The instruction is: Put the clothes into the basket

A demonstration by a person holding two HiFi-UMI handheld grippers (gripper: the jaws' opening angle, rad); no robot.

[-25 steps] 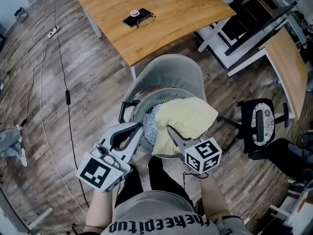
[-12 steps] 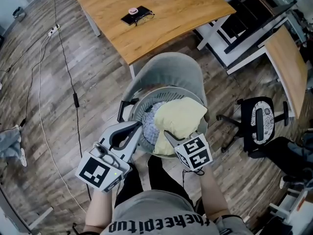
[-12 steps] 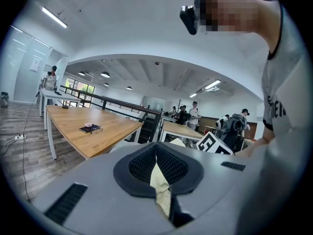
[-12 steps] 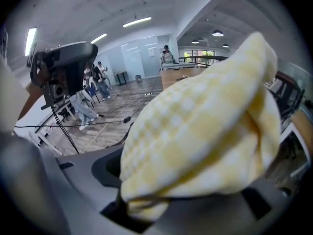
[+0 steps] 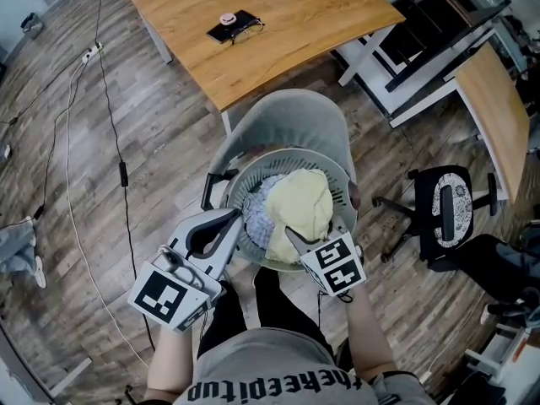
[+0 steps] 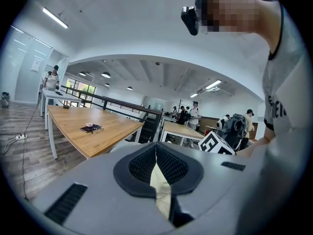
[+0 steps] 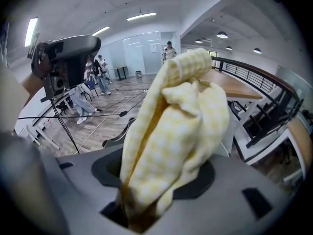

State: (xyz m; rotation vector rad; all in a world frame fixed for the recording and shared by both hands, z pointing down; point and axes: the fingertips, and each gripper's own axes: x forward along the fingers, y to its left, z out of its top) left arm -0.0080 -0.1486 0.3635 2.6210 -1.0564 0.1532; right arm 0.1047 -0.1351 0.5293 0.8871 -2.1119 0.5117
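Two grippers are in play. The right gripper [image 5: 297,234] has its fingers pinching one end of the yellow checked cloth [image 5: 301,206], which bunches up out of them and fills most of the right gripper view. The left gripper [image 5: 236,223] has its fingers pressed together on a thin pale strip of fabric [image 6: 158,180]; I cannot tell which garment the strip belongs to.

One round grey basket [image 5: 339,175] stands on the seat of one grey chair [image 5: 291,118], just off the near corner of the big wooden tabletop [image 5: 312,15]. Two cloths show in it. The yellow one is heaped over the middle and right of the basket, its near end running over the near rim to the right gripper. A blue-and-white patterned cloth [image 5: 256,213] lies at the left, partly under the yellow one and next to the left gripper's fingers.

The chair's back stands between the basket and the tabletop. One dark flat item [image 5: 234,29] lies on the tabletop, nearer its left edge than its right corner. A second wooden tabletop [image 5: 498,99] runs along the right, with one black office chair [image 5: 449,213] near its near end. Several cables [image 5: 71,184] trail over the wooden floor at the left, and one grey crumpled thing [image 5: 18,250] lies at the far left edge.
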